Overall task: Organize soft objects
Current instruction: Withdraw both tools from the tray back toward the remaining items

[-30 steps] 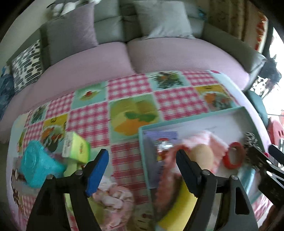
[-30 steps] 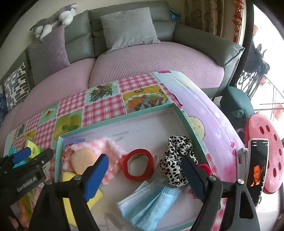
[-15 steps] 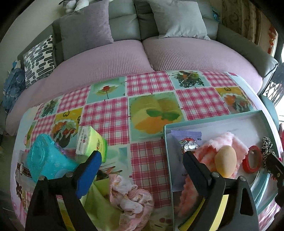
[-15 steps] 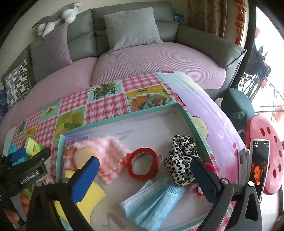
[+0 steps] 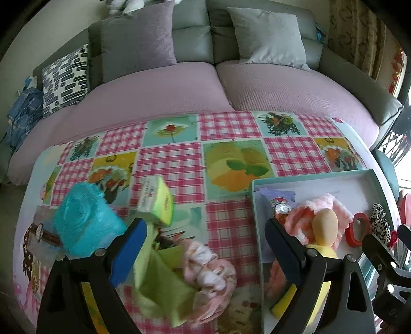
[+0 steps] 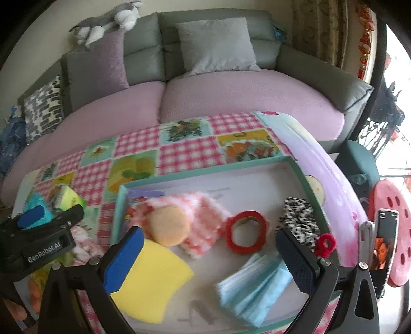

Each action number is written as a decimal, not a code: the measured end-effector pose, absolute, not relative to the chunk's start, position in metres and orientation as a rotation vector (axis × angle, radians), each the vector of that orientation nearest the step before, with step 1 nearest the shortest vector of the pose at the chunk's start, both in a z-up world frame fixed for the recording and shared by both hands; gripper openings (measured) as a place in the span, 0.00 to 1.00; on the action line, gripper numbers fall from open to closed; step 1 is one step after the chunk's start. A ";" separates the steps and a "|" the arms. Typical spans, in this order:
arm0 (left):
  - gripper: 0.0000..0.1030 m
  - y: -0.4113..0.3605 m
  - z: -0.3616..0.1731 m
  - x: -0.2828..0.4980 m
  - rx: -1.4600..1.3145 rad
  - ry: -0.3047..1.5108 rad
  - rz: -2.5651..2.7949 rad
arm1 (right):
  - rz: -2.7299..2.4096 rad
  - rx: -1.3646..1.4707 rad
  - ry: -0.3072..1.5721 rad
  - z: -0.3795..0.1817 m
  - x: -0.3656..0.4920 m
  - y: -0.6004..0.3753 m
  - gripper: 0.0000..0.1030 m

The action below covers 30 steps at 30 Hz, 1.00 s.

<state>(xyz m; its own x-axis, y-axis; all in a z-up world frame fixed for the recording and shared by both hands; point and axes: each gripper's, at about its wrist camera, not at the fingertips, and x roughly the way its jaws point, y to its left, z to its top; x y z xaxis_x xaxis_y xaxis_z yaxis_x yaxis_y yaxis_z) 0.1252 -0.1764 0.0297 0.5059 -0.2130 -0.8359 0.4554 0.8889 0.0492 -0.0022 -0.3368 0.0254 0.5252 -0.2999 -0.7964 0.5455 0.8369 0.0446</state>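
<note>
A grey sofa with mauve seat covers filled the background, cushions propped along its back and a grey-and-white plush toy lying on top. In front of it stood the tabletop under a pink-checked cloth with fruit and flower panels. A teal-rimmed tray with a white floor sat on the right part of the tabletop. Inside the tray lay a yellow sponge, a fluffy pink-and-white cloth with a peach-coloured puff on it, a blue face mask, a leopard-print scrunchie, a red ring and a small red hair tie near the right rim. Left of the tray, on the cloth, lay a turquoise bundle, a green cloth, a crumpled pink fabric piece just beside it, and a green-and-white packet. The right gripper hung over the tray with its fingers spread wide and holding nothing; the sponge and mask lay below the gap. The left gripper hung over the tray's left edge, fingers likewise wide and empty, the green cloth and pink fabric between them. A phone stood upright at the far right
</note>
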 end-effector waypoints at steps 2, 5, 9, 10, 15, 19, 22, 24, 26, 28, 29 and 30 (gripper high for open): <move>0.91 -0.168 0.034 0.125 0.264 0.960 -0.399 | -0.492 0.311 0.872 0.028 0.000 -0.330 1.00; 0.91 -0.153 0.037 0.127 0.240 0.967 -0.376 | -0.451 0.317 0.859 0.031 0.005 -0.319 1.00; 0.91 -0.135 0.044 0.129 0.219 0.958 -0.349 | -0.397 0.295 0.852 0.033 0.013 -0.302 1.00; 0.91 -0.130 0.046 0.129 0.212 0.954 -0.342 | -0.388 0.292 0.852 0.033 0.014 -0.298 1.00; 0.91 -0.104 0.048 0.132 0.174 0.958 -0.313 | -0.335 0.288 0.842 0.033 0.023 -0.280 1.00; 0.91 -0.079 0.049 0.135 0.129 0.967 -0.282 | -0.295 0.269 0.844 0.032 0.030 -0.263 1.00; 0.90 -0.063 0.048 0.134 0.111 0.969 -0.261 | -0.256 0.256 0.845 0.031 0.035 -0.248 1.00; 0.90 -0.053 0.047 0.135 0.104 0.971 -0.249 | -0.228 0.248 0.845 0.030 0.039 -0.238 0.97; 0.90 -0.046 0.045 0.135 0.099 0.975 -0.241 | -0.197 0.243 0.852 0.028 0.043 -0.228 0.95; 0.90 -0.040 0.043 0.134 0.094 0.981 -0.238 | -0.179 0.235 0.861 0.025 0.045 -0.221 0.94; 0.90 -0.037 0.042 0.134 0.092 0.984 -0.237 | -0.171 0.231 0.866 0.023 0.047 -0.218 0.94; 0.90 -0.035 0.040 0.133 0.091 0.987 -0.238 | -0.162 0.228 0.872 0.021 0.048 -0.214 0.93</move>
